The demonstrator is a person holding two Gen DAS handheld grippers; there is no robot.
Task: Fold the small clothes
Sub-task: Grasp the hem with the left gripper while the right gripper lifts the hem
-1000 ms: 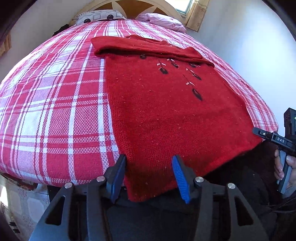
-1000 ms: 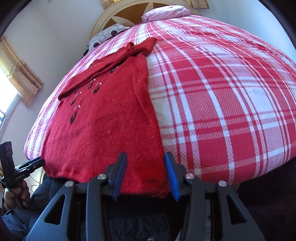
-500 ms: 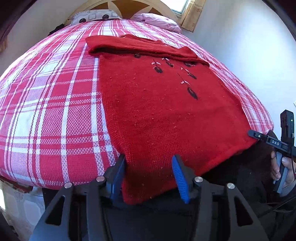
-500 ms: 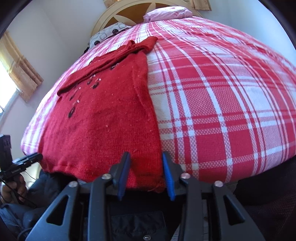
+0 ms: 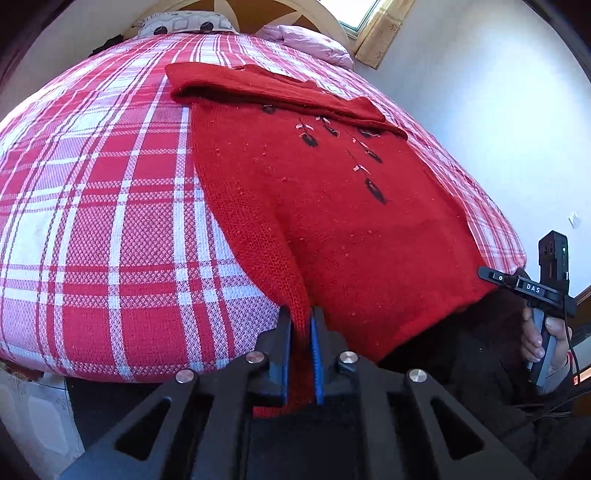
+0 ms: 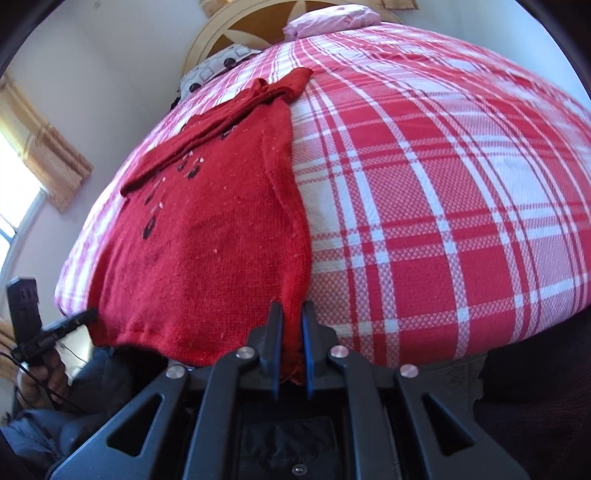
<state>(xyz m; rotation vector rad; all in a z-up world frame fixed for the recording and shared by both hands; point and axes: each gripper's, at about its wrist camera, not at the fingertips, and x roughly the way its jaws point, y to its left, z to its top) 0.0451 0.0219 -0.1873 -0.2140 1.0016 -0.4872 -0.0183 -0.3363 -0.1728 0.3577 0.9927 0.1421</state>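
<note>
A red knitted sweater (image 5: 332,206) with dark embroidered sprigs lies flat on the plaid bed (image 5: 92,184), its sleeves folded across its far end. My left gripper (image 5: 300,317) is at the sweater's near left corner. Its jaws are closing, and the blue pads pinch a ridge of the hem between them. In the right wrist view the sweater (image 6: 207,240) reaches the bed's near edge. There my right gripper (image 6: 292,312) is closing on the near right corner, with the knit pressed between its pads.
The red-and-white plaid bedspread (image 6: 443,184) covers the whole bed. A patterned pillow (image 5: 184,26) and a pink pillow (image 5: 306,40) lie by the headboard. A hand (image 5: 543,332) grips the other tool at the right edge. A curtained window (image 6: 40,162) is at the left.
Both grippers went from open around the hem to closed on it. The fabric at each near corner is now gathered into a narrow ridge between the pads.
</note>
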